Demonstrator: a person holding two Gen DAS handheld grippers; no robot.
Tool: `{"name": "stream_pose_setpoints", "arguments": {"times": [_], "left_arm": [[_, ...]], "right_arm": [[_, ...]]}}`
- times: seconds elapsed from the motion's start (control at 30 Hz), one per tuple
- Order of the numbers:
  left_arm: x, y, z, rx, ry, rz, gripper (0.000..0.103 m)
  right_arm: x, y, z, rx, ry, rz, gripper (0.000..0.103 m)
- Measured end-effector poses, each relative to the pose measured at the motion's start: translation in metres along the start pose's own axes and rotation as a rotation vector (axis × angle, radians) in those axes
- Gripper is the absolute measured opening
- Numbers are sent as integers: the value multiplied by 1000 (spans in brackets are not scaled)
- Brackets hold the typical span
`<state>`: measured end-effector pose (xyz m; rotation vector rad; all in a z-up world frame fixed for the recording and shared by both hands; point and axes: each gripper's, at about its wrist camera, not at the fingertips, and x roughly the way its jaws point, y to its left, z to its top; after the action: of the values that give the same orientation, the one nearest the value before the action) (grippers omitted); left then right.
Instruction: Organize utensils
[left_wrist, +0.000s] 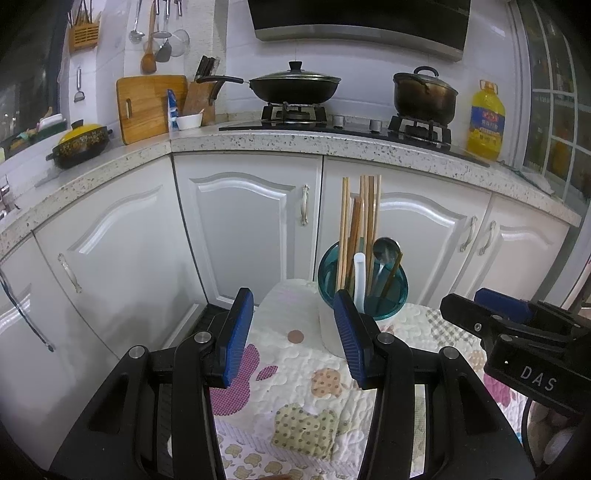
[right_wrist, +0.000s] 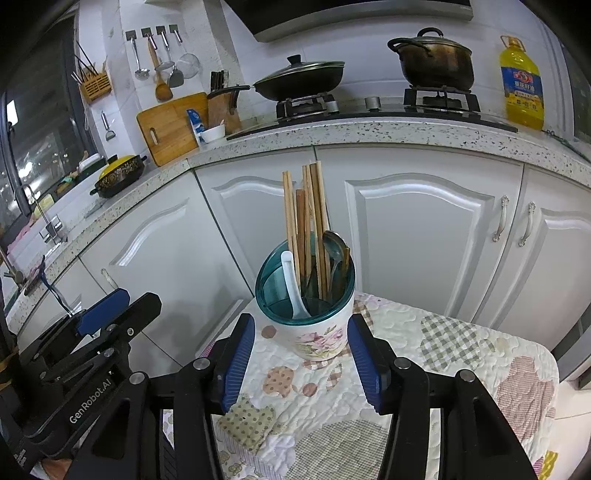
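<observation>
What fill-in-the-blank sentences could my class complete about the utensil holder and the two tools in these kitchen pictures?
1. The wooden chopsticks stand upright inside the ____.
2. The utensil holder rests on a patchwork ____.
3. The one white utensil in the holder is a ____.
4. The left tool and right tool both have their jaws ____, holding nothing.

Missing words: utensil holder; quilt; spoon; open
</observation>
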<state>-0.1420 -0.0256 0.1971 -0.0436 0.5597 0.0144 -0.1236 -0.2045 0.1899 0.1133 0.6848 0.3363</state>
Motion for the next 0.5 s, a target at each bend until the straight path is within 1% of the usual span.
{"name": "stream_pose_setpoints", "arguments": {"times": [0.5], "left_arm": [[-4,4,5,-11,-16,-7,45]], "right_arm": [[0,4,3,-20,-8,-3,53]]}}
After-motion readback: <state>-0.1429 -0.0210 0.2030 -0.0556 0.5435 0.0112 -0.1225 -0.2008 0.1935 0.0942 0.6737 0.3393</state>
